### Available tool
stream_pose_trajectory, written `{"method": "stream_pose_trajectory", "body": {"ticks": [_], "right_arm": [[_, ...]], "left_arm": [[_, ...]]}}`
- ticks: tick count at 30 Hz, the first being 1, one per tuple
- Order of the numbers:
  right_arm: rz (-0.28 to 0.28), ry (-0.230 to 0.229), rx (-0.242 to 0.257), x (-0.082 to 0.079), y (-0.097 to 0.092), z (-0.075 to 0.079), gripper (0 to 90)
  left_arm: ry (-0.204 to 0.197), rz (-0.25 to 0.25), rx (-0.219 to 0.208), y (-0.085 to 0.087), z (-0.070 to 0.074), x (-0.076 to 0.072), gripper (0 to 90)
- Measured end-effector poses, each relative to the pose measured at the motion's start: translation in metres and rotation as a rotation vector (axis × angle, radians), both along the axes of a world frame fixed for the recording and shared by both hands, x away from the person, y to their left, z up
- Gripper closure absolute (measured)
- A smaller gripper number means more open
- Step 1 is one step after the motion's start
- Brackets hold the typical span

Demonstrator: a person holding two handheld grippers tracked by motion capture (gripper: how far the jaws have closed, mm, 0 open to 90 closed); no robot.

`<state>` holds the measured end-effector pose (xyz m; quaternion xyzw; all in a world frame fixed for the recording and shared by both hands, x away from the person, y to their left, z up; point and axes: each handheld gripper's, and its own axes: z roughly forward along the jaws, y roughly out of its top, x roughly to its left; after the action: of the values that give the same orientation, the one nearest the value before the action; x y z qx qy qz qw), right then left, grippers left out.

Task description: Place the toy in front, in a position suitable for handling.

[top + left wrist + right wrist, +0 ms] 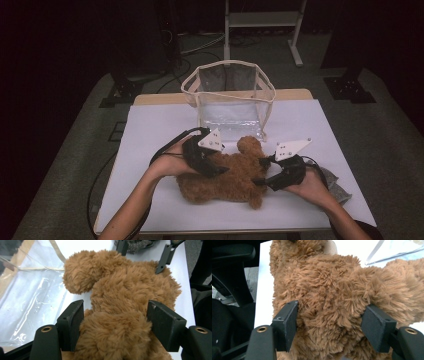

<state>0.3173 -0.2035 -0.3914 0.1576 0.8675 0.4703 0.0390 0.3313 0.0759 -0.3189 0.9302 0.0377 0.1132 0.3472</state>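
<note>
Plush dog (227, 175) head hidden, grey cloth (336, 186) half-covered

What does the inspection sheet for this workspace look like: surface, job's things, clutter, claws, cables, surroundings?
Surface: white table top, evenly lit.
Job's things: brown plush toy lying on the table; clear bag with cream trim standing open behind it.
Clutter: grey fabric item at the right edge.
Claws: left claw and right claw each straddle the plush from opposite sides, pads pressed into the fur in both gripper views.
Cables: black cable trails off the left edge.
Surroundings: dark room, grey floor, white stand frame behind.
</note>
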Motion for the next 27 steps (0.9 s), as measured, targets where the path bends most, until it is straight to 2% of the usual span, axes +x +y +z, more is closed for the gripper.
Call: {"method": "stream_pose_trajectory", "body": {"ticks": [4,7,15,19,22,27], "right_arm": [[-0.004,-0.004,-0.005,0.005,0.003,0.000,32.5],[-0.009,0.002,-0.011,0.008,0.004,0.001,32.9],[-0.021,0.019,-0.005,0.020,0.009,0.002,32.9],[-0.030,0.026,-0.004,0.026,0.010,0.003,32.9],[-0.038,0.036,0.002,0.032,0.013,0.004,32.7],[-0.046,0.042,0.008,0.040,0.017,0.006,32.3]], "left_arm": [[-0.012,0.005,-0.027,0.005,0.008,-0.002,29.0],[-0.024,0.003,-0.029,0.009,0.013,-0.004,28.6],[-0.039,0.026,-0.041,0.027,0.015,-0.011,27.7],[-0.042,0.044,-0.050,0.038,0.013,-0.015,27.3],[-0.044,0.078,-0.071,0.053,0.007,-0.024,26.9],[-0.045,0.107,-0.074,0.072,-0.004,-0.030,26.4]]}}
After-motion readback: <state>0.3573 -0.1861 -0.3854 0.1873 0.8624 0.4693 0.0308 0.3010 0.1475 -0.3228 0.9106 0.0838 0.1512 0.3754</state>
